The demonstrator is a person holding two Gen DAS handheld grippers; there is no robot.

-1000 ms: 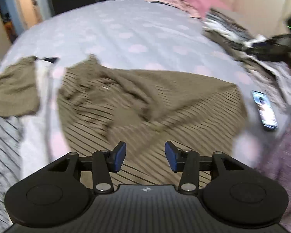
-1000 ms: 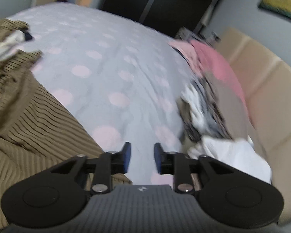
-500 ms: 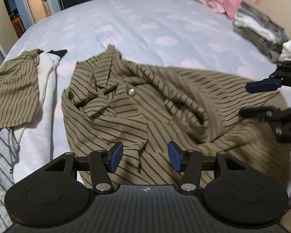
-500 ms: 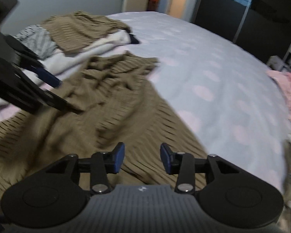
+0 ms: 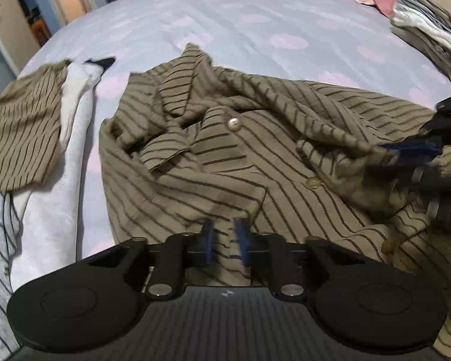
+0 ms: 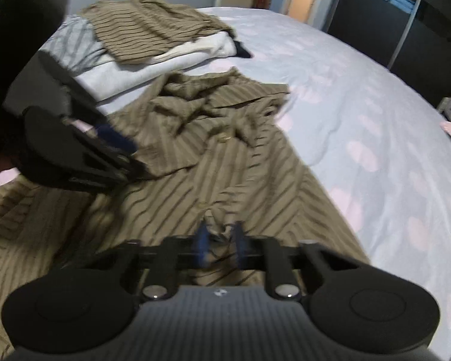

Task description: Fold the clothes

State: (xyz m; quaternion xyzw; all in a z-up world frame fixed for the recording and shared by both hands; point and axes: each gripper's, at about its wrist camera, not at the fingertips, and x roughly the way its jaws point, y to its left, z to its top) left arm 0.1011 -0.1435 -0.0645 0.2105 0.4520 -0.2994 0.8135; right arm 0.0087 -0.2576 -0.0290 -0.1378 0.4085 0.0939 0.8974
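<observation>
Pinching the striped shirt (image 5: 213,174), left gripper (image 5: 224,242) and right gripper (image 6: 219,245) just closed

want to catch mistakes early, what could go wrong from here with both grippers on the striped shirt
1. The striped shirt lies crumpled, collar bunched; lifting now may lock in wrinkles.
2. Left hand-held gripper and right hand-held gripper have just closed on fabric; each might pinch several layers.

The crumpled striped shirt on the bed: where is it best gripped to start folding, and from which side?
Probably by its near hem, from above on the person's side. The striped shirt lies crumpled, collar and bunched sleeve at the far end, while the hem lies flatter. Both the left gripper and right gripper have just been closing there, with fabric between their pads.
</observation>
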